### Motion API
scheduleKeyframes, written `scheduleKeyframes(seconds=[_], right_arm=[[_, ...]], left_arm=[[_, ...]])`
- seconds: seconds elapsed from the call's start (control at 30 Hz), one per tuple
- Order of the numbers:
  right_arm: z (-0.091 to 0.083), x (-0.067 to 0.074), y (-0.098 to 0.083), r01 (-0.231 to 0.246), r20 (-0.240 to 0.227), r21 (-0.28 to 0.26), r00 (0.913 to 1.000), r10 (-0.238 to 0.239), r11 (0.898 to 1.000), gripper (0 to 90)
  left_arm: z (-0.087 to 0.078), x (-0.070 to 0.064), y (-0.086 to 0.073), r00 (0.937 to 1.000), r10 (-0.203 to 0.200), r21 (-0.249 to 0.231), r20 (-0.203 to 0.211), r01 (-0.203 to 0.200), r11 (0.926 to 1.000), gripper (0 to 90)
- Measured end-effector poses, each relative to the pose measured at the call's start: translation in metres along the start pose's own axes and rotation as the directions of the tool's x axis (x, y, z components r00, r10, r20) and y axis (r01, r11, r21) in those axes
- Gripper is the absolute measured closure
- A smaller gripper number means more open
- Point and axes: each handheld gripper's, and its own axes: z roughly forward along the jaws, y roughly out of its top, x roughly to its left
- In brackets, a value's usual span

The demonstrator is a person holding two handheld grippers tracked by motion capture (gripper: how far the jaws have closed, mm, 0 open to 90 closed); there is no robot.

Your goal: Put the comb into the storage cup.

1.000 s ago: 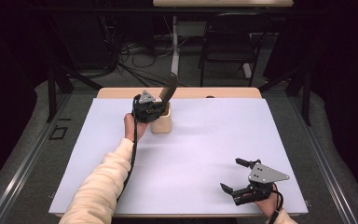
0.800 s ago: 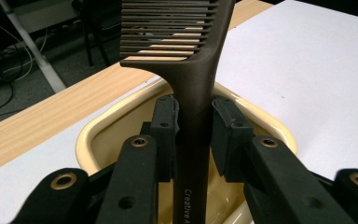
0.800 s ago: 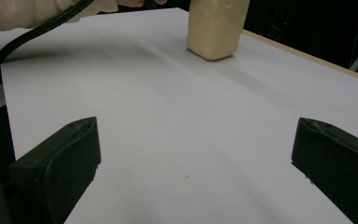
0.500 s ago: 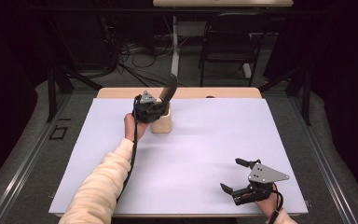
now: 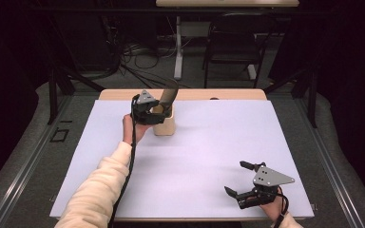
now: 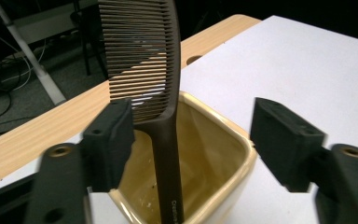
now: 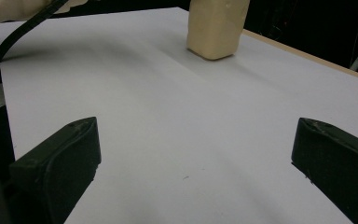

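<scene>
One table: white sheet (image 5: 209, 147) over a wooden top, whose bare edge shows along the far side.
Cup: small cream square cup (image 5: 164, 124) standing upright near the far left of the sheet; also seen from the right gripper view (image 7: 214, 25), well apart from that gripper.
Cup contents: one dark comb (image 6: 156, 93), handle down inside the cup, teeth end sticking up above the rim and leaning toward the far side (image 5: 168, 95); nothing else seen inside.
Left gripper (image 6: 191, 135): at the cup's rim, jaws apart and just been opening; the comb stands between them, close to one pad, not pinched.
Right gripper (image 5: 246, 179): low over the near right corner of the sheet, jaws wide apart, nothing between them.
</scene>
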Motion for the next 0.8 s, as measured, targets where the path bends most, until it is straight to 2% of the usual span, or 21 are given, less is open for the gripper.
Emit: scheduleKeyframes(seconds=[0.27, 0.53, 0.77, 0.8], right_arm=[[0.001, 0.000, 0.000, -0.001, 0.002, -0.002, 1.0000, 0.001, 1.000, 0.8], [0.000, 0.001, 0.000, 0.001, 0.003, -0.002, 1.0000, -0.001, 1.000, 0.8], [0.001, 0.001, 0.000, 0.004, 0.004, -0.005, 1.0000, -0.004, 1.000, 0.8], [0.001, 0.001, 0.000, 0.004, 0.003, -0.006, 1.0000, -0.004, 1.000, 0.8]], left_arm=[[-0.012, -0.007, 0.004, 0.9997, 0.012, 0.056, 0.021, -0.013, 0.9983, 15.6], [-0.023, -0.015, 0.000, 0.9993, 0.017, 0.106, 0.032, -0.021, 0.9941, 1.1], [-0.039, -0.023, -0.007, 0.9990, 0.030, 0.117, 0.033, -0.034, 0.9925, 0.0], [-0.043, -0.025, -0.008, 0.9987, 0.044, 0.120, 0.024, -0.047, 0.9917, 0.0]])
